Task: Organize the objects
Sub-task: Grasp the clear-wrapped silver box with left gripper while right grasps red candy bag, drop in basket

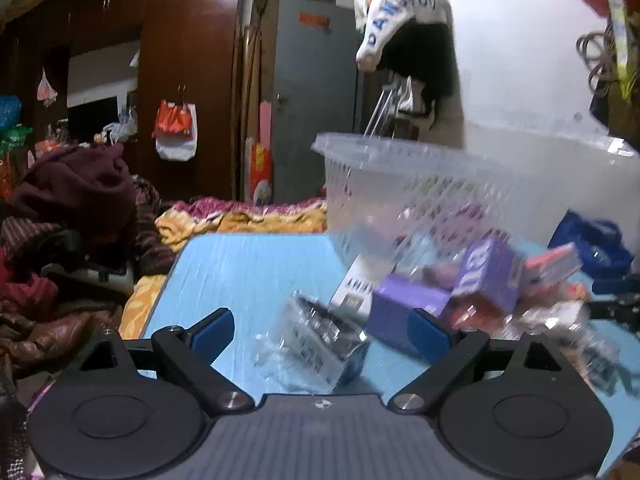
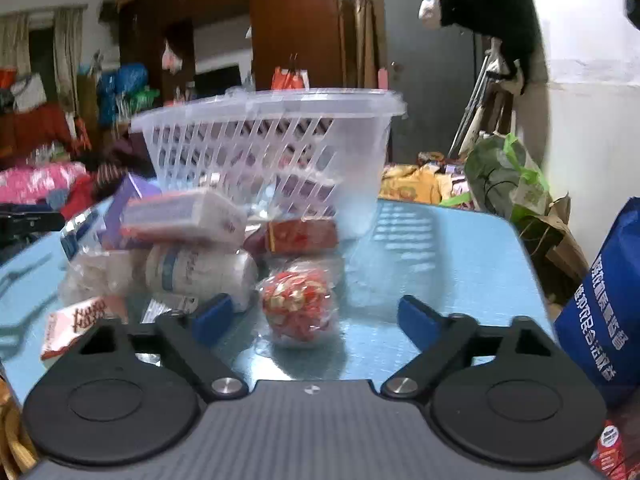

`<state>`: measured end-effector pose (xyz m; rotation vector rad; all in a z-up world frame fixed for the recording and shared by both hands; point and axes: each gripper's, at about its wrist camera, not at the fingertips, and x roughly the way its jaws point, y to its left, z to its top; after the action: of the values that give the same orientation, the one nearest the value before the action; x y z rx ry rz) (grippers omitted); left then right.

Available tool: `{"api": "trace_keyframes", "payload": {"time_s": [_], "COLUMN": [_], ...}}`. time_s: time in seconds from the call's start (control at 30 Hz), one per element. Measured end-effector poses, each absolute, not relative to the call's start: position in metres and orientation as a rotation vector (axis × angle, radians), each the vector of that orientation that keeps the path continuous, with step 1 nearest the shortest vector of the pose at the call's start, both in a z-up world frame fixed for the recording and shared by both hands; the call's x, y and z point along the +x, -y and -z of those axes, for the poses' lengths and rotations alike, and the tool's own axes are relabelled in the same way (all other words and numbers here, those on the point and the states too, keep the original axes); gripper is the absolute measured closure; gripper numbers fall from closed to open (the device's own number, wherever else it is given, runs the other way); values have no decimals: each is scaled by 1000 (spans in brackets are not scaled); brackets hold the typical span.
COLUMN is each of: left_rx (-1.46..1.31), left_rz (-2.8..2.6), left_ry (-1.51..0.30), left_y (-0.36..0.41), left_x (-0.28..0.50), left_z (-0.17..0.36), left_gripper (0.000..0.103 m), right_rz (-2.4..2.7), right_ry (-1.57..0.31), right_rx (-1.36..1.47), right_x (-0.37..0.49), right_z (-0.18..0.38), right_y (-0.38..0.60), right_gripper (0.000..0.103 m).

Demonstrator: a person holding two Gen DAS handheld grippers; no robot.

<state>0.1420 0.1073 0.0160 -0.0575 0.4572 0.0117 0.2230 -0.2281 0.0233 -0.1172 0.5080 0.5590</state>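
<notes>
A clear slatted plastic basket (image 2: pixel 276 136) stands on the blue table (image 2: pixel 440 248); it also shows in the left wrist view (image 1: pixel 440 184). In front of it lies a pile of packets: a purple box (image 1: pixel 488 272), a red box (image 2: pixel 300 236), white wrapped rolls (image 2: pixel 200 268) and a red-and-gold wrapped ball (image 2: pixel 298 304). My left gripper (image 1: pixel 320 332) is open, with a clear-wrapped silver packet (image 1: pixel 324 340) between its fingers, not gripped. My right gripper (image 2: pixel 316 320) is open, with the wrapped ball just ahead between its fingers.
A blue printed bag (image 2: pixel 604 300) stands at the table's right edge, with a green bag (image 2: pixel 504 176) behind it. Clothes and bedding (image 1: pixel 72 216) are heaped left of the table. A red-and-white packet (image 2: pixel 76 320) lies at the near left.
</notes>
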Motion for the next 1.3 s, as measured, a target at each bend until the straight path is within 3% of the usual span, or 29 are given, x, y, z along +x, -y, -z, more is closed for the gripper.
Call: {"api": "trace_keyframes", "payload": {"time_s": [0.13,0.3,0.37,0.4,0.43,0.47,0.73,1.1,1.3], "left_rx": [-59,-21,-21,-23,-24,-23,-144,-106,-125], "left_rz": [-28,-75,-68,-68,-70,-74,57,82,190], "left_ry": [-527,-593,-618,-615,-596,-578,-423,-228,-38], "left_y": [-106,-99,-99,-99,-100,-100,-117,-108,-73], "left_x": [155,172,176,174,171,167,144,120,120], "left_z": [-12,-7,-4,-4,-6,-6,-9,-14,-82], "left_gripper": [8,13,34,36,46,67,67,67,67], "right_rz": [-580,-559,-541,-533,-527,-523,-506,-529,-638], "right_ry": [-552,-523,-505,-493,-479,-462,-329,-225,5], "right_rx": [-137,-172,-194,-195,-190,-181,-48,-37,-83], "right_x": [227,223,220,218,216,214,201,190,179], "right_z": [-17,-16,-16,-16,-17,-17,-20,-22,-83], "right_y": [223,220,218,218,219,221,244,247,220], "right_gripper": [50,53,53,53,53,53,54,54,54]}}
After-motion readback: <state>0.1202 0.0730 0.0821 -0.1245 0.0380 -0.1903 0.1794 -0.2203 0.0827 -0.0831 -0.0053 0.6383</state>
